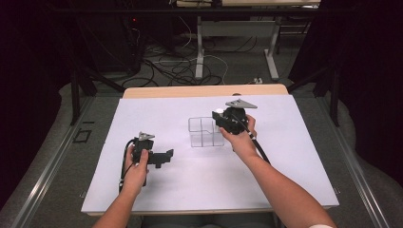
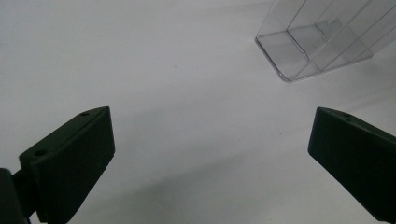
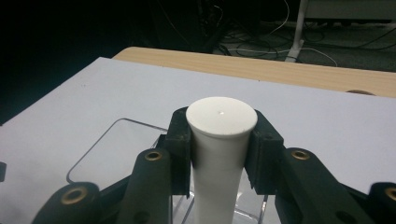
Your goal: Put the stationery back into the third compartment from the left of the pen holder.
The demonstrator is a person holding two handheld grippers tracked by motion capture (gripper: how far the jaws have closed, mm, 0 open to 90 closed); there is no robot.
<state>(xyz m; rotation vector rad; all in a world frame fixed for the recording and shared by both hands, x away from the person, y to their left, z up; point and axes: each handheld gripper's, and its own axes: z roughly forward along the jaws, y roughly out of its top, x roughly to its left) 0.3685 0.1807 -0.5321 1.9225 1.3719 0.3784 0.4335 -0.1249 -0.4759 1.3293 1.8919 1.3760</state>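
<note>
Nearest the person, the left gripper [image 1: 159, 157] rests low over the white desk [image 1: 285, 156] with its jaws spread wide and nothing between them; in the left gripper view bare desk lies between the two black pads, and the clear divided box [image 2: 317, 42] sits ahead and to the right, well apart from them.

Farther out, the right gripper [image 1: 219, 118] is clamped on a white cylinder [image 3: 219, 154] with a flared flat top, held upright just under that top. It hangs over the right part of the clear divided box [image 1: 205, 132]; in the right gripper view the cylinder's lower end runs down toward the transparent walls [image 3: 116, 149], though I cannot tell whether it touches the floor of a compartment.

The step in hand looks like placing the cylinder into a compartment. The next move probably calls for a straight descent, keeping it upright and clear of the dividers, before the jaws part.
</note>
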